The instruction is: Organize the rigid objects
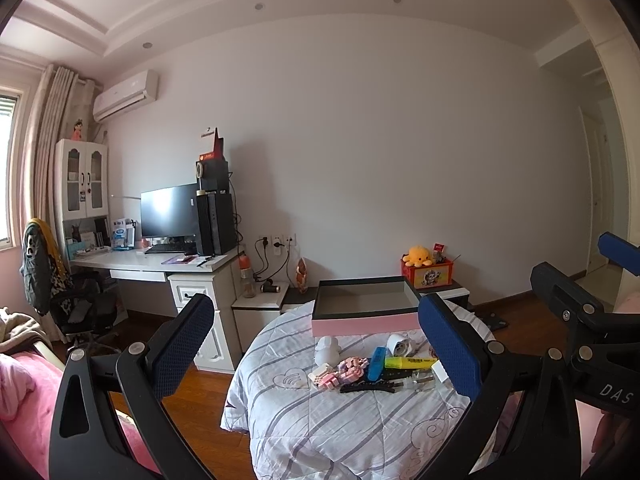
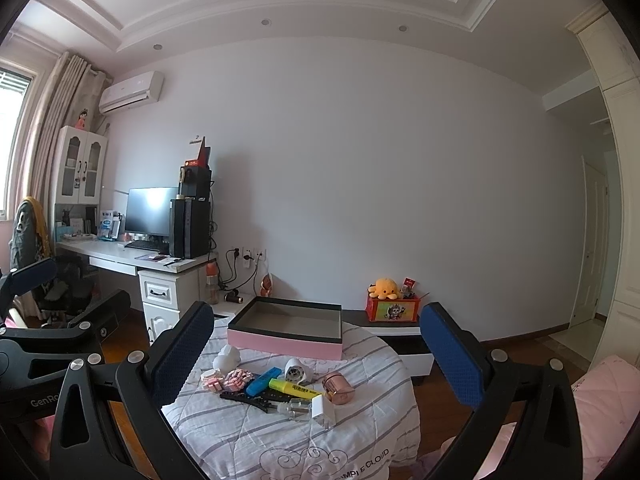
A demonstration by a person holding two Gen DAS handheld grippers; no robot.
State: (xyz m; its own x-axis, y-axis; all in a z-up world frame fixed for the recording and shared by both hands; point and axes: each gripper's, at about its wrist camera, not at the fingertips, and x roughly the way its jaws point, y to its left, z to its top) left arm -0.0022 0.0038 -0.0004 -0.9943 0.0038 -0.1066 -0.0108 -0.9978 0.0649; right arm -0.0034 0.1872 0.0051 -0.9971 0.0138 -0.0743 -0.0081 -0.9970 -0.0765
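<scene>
While the box (image 2: 285, 334) sits apparently empty at the back of the covered surface (image 2: 288, 440), your left claw (image 1: 316, 344) and right claw (image 2: 316, 350) hang wide open holding nothing, so the toys (image 2: 228, 380), highlighters (image 2: 294, 390) and clip (image 2: 244, 399) before it all remain to pack.

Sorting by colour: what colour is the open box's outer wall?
Pink, with a dark rim: the open box shows best in the right wrist view.
</scene>
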